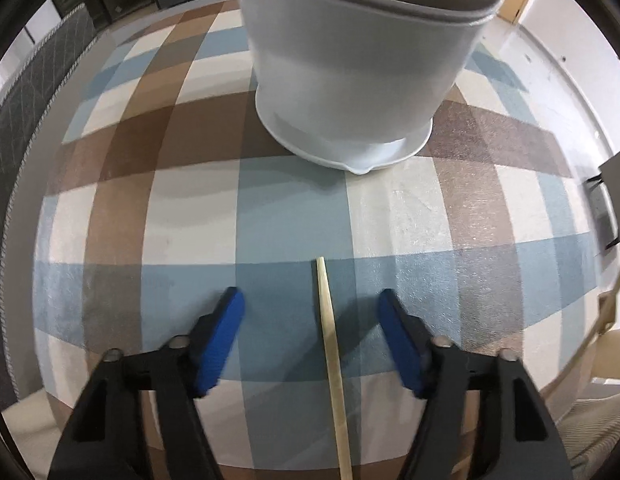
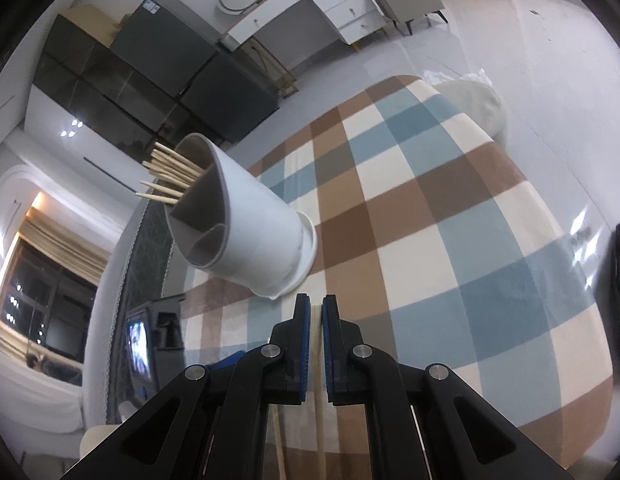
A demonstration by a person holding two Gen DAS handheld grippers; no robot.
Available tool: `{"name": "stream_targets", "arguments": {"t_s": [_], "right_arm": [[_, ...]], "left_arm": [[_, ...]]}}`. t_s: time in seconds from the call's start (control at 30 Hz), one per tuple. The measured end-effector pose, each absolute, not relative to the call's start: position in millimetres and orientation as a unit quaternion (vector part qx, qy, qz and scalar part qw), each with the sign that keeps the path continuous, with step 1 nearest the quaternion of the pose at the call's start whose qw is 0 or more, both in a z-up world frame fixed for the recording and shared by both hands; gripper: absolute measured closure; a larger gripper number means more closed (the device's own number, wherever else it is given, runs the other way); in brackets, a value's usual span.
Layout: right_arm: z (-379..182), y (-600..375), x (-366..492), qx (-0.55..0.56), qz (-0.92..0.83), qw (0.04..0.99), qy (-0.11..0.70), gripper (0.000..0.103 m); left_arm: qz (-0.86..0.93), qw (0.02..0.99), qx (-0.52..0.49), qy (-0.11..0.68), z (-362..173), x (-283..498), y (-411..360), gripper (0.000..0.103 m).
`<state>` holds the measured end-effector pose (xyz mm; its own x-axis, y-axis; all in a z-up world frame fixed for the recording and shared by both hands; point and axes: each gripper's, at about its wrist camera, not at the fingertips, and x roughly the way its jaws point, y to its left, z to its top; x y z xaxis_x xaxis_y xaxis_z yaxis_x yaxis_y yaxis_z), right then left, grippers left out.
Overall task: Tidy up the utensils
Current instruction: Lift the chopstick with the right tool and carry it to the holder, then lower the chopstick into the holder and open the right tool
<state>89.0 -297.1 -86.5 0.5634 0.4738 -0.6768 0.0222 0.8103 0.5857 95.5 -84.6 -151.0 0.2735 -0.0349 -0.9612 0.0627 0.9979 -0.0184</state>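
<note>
One chopstick (image 2: pixel 319 380) pinched in right hand-held gripper (image 2: pixel 317 312), pointing tableward

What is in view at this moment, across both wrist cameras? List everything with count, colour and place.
utensil holder: one, white with grey inner dividers, standing on the tablecloth ahead of both grippers.
chopsticks in holder: a bundle, exact count unclear, pale wood, sticking out of one compartment.
chopstick on table: one, pale wood, lying between the open left fingers.
held chopstick: one, pale wood, clamped in the right gripper; a second stick shows just left of it lower down.
tablecloth: one, checked blue, brown and cream, covering the table.
cabinets: dark, against the far wall.
drawer unit: white, far back.
left gripper: black with blue pads, open.
right gripper: black with blue pads, shut on the stick.
</note>
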Motion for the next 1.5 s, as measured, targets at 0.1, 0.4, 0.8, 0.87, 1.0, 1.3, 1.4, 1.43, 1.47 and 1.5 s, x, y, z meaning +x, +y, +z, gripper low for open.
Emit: {"name": "stream_targets", "arguments": {"t_s": [0.1, 0.4, 0.8, 0.87, 1.0, 1.3, 1.4, 1.43, 1.47, 1.5], "right_arm": [[-85, -298, 89, 0.283, 0.137, 0.839, 0.445, 0.097], [-82, -301, 87, 0.279, 0.133, 0.843, 0.441, 0.097], [-79, -296, 74, 0.256, 0.119, 0.854, 0.437, 0.097], [-75, -292, 71, 0.243, 0.122, 0.862, 0.428, 0.097], [-65, -283, 63, 0.223, 0.133, 0.876, 0.407, 0.097], [-52, -253, 30, 0.187, 0.143, 0.895, 0.379, 0.097], [-48, -244, 21, 0.175, 0.149, 0.899, 0.372, 0.097], [-46, -243, 18, 0.172, 0.149, 0.901, 0.368, 0.098], [-43, -241, 16, 0.169, 0.150, 0.904, 0.363, 0.098], [-41, -239, 14, 0.166, 0.151, 0.906, 0.359, 0.098]], "left_arm": [[-0.039, 0.797, 0.012, 0.602, -146, 98, -94, 0.070], [-0.072, 0.795, 0.014, 0.603, -140, 104, -123, 0.103], [-0.103, 0.838, -0.051, 0.534, -83, 87, -95, 0.103], [-0.109, 0.850, -0.062, 0.512, -67, 78, -88, 0.103], [-0.115, 0.864, -0.072, 0.484, -46, 64, -78, 0.103], [-0.124, 0.881, -0.084, 0.448, -38, 47, -60, 0.103], [-0.131, 0.886, -0.080, 0.438, -31, 38, -55, 0.103], [-0.133, 0.887, -0.079, 0.434, -28, 34, -54, 0.103], [-0.135, 0.889, -0.077, 0.430, -25, 31, -52, 0.103], [-0.137, 0.890, -0.076, 0.427, -22, 29, -51, 0.103]]}}
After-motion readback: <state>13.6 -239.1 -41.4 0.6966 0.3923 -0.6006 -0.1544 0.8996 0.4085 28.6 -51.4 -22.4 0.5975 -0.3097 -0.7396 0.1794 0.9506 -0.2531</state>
